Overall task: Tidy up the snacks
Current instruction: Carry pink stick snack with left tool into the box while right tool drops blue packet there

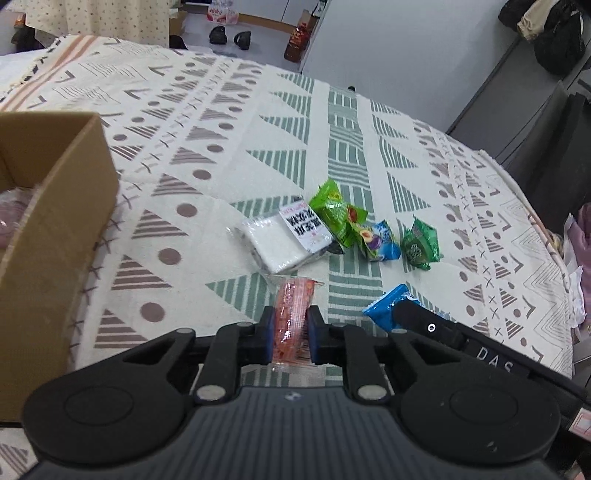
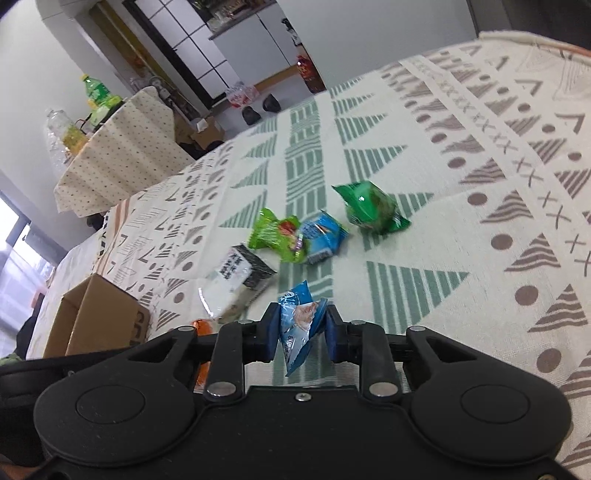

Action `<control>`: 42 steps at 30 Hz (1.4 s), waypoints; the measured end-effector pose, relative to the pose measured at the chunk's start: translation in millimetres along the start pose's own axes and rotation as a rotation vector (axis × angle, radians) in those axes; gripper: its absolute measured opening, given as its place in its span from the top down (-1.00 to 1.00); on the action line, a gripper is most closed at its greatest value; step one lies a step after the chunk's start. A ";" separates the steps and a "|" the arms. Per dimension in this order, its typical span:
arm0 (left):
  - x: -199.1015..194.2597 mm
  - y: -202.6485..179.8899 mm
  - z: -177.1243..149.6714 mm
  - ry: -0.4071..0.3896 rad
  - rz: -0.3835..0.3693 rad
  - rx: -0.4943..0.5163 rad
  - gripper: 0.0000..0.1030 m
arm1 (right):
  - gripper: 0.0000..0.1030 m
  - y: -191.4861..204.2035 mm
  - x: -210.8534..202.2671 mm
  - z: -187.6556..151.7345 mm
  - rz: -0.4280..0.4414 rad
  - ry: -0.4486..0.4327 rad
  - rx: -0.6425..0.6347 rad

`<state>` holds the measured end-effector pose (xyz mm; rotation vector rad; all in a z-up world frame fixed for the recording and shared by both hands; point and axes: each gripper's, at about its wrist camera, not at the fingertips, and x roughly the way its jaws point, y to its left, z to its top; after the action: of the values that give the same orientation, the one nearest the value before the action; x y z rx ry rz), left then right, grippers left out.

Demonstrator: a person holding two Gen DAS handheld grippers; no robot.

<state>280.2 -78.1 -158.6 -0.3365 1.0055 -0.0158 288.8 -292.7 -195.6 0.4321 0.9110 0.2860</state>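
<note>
The room beyond my tools

Ahead of my left tool lay a grey floor (image 1: 266, 27) with a pair of dark shoes (image 1: 229, 37) by a white wall (image 1: 388, 44). Off to my right tool's left stood a table under a dotted cloth (image 2: 125, 147), carrying bottles (image 2: 96, 94); daylight came through a window (image 2: 14, 251).

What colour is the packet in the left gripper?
Translucent orange-red packet, clearest in the left wrist view.

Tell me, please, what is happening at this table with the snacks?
A person is sorting snacks with two handheld grippers. The left gripper is shut on an orange snack stick, and the right gripper is shut on a blue snack packet. Several more packets, green, blue and white, lie on the patterned tablecloth. An open cardboard box stands at the left.
</note>
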 end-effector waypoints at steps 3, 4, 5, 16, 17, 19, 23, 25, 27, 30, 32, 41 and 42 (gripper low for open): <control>-13.1 4.0 2.0 -0.022 0.000 -0.005 0.68 | 0.56 8.6 -7.9 -0.1 0.006 -0.028 -0.025; -17.4 5.7 2.6 -0.030 -0.001 -0.008 0.68 | 0.57 11.3 -10.4 0.0 0.007 -0.038 -0.031; -21.6 7.4 3.1 -0.038 0.000 -0.012 0.68 | 0.58 13.8 -13.0 -0.4 0.010 -0.048 -0.034; -66.3 31.0 7.8 -0.109 -0.008 -0.047 0.68 | 0.59 51.6 -37.6 -4.3 0.029 -0.091 -0.085; -70.1 33.3 8.4 -0.115 -0.009 -0.050 0.68 | 0.59 55.0 -39.1 -4.0 0.029 -0.093 -0.090; -77.7 38.5 9.3 -0.126 -0.010 -0.056 0.68 | 0.59 62.7 -42.6 -4.1 0.030 -0.099 -0.098; -92.8 50.1 11.5 -0.149 -0.013 -0.075 0.68 | 0.59 79.5 -48.7 -3.9 0.042 -0.111 -0.110; -99.8 56.5 13.0 -0.161 -0.013 -0.087 0.68 | 0.59 88.4 -50.1 -4.1 0.051 -0.116 -0.114; -106.5 62.9 14.6 -0.172 -0.013 -0.096 0.68 | 0.59 97.8 -50.5 -4.8 0.059 -0.120 -0.115; -114.8 73.8 17.4 -0.185 -0.009 -0.111 0.68 | 0.59 111.2 -49.9 -6.7 0.072 -0.124 -0.117; -119.7 81.1 19.2 -0.194 -0.006 -0.122 0.68 | 0.59 120.8 -49.6 -8.0 0.084 -0.126 -0.121; -136.1 116.8 27.6 -0.233 0.010 -0.185 0.68 | 0.58 158.9 -42.5 -10.0 0.125 -0.118 -0.145; -137.2 120.7 28.5 -0.236 0.011 -0.191 0.68 | 0.58 162.8 -41.4 -10.1 0.127 -0.117 -0.149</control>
<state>212.8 67.0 -65.7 -0.4955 0.7758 0.1285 247.1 -164.6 -94.7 0.3656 0.7432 0.4376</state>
